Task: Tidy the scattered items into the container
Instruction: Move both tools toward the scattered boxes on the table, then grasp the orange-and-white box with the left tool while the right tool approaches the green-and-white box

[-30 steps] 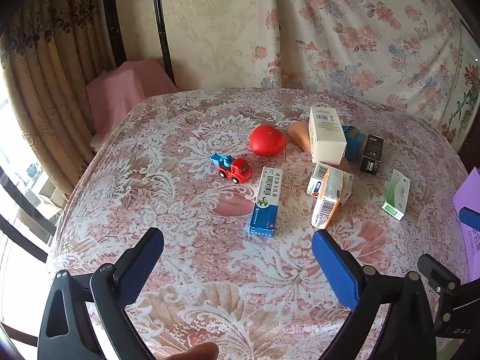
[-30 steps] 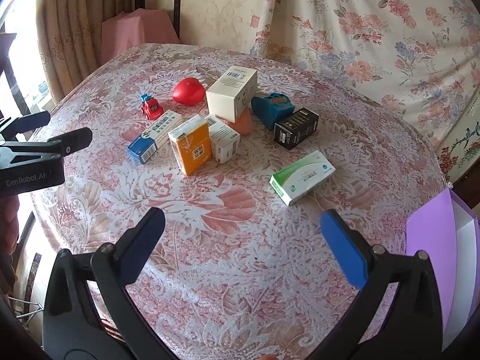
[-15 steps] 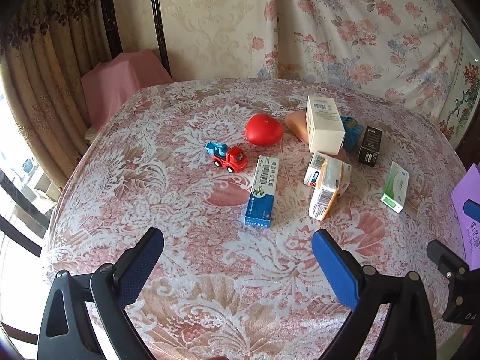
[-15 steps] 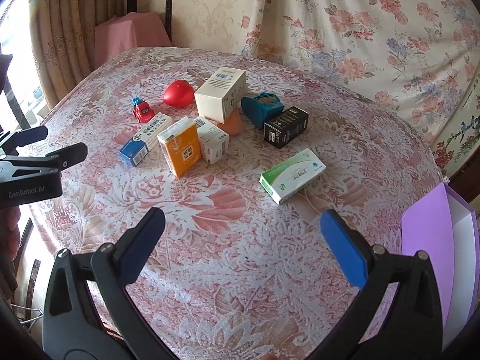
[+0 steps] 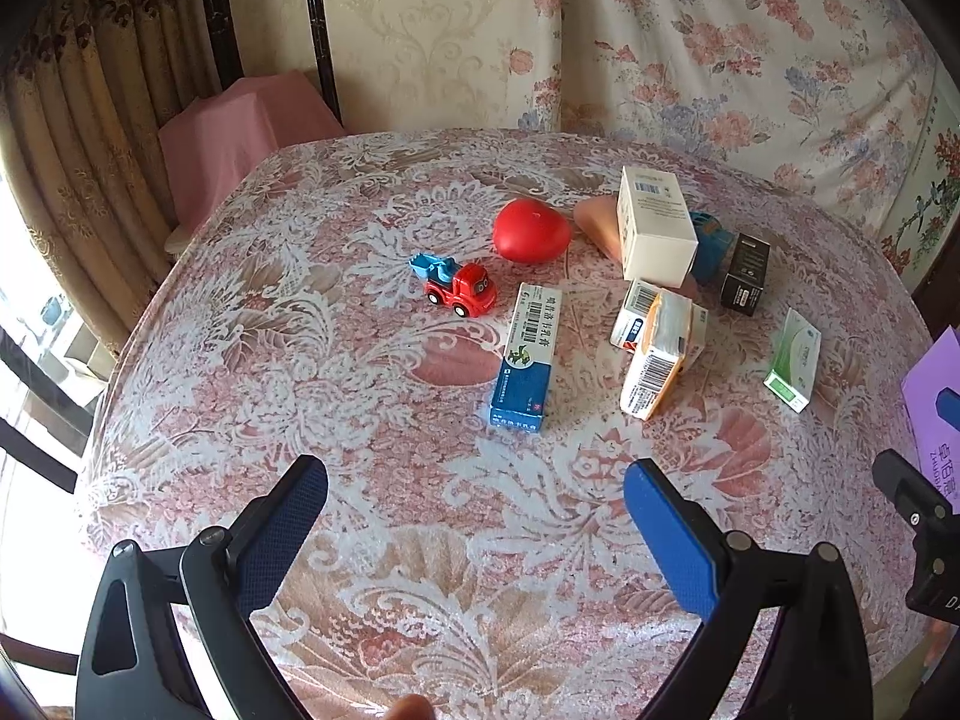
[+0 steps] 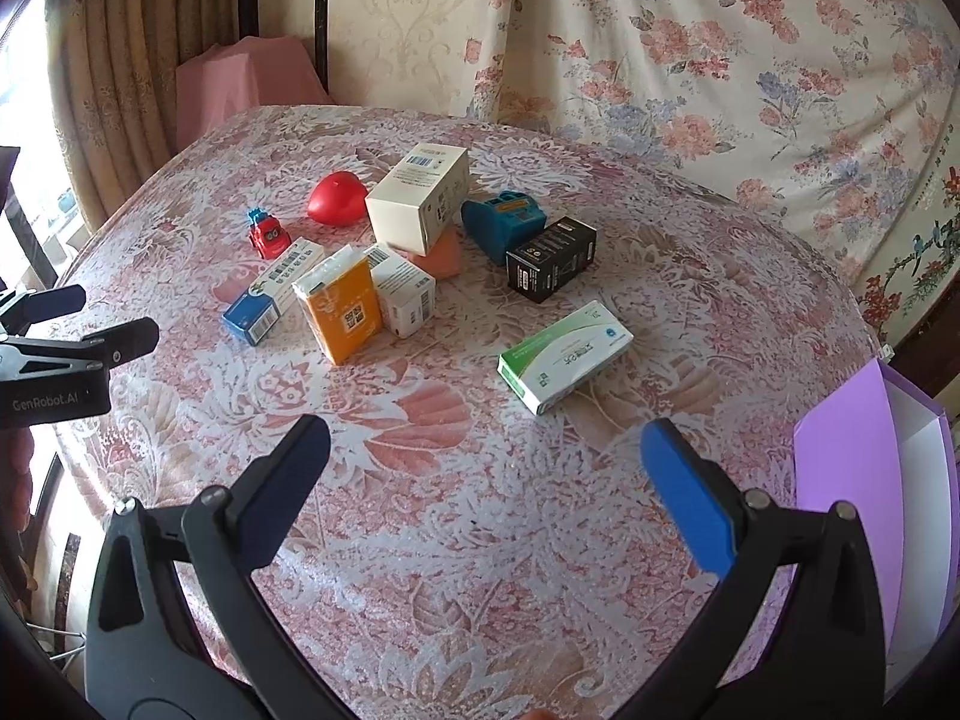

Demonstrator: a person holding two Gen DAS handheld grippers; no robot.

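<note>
Lace-covered pink floral tabletop (image 6: 480,540) w/ boxes + toys scattered mid-table; purple open-topped cardboard container (image 6: 864,480) at right edge. Both tongs, left (image 5: 477,495) & right (image 6: 486,450), spread, empty. Nearest: flat green-white carton (image 6: 564,354), grip across narrow sides

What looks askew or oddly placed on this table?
The large white box sits tilted, propped on the orange block rather than flat. The orange carton leans against the small white box. Nothing looks spilled or damaged; both tongs are open and empty.

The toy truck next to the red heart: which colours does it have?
The toy truck is red with a blue back, clearest in the left wrist view.
</note>
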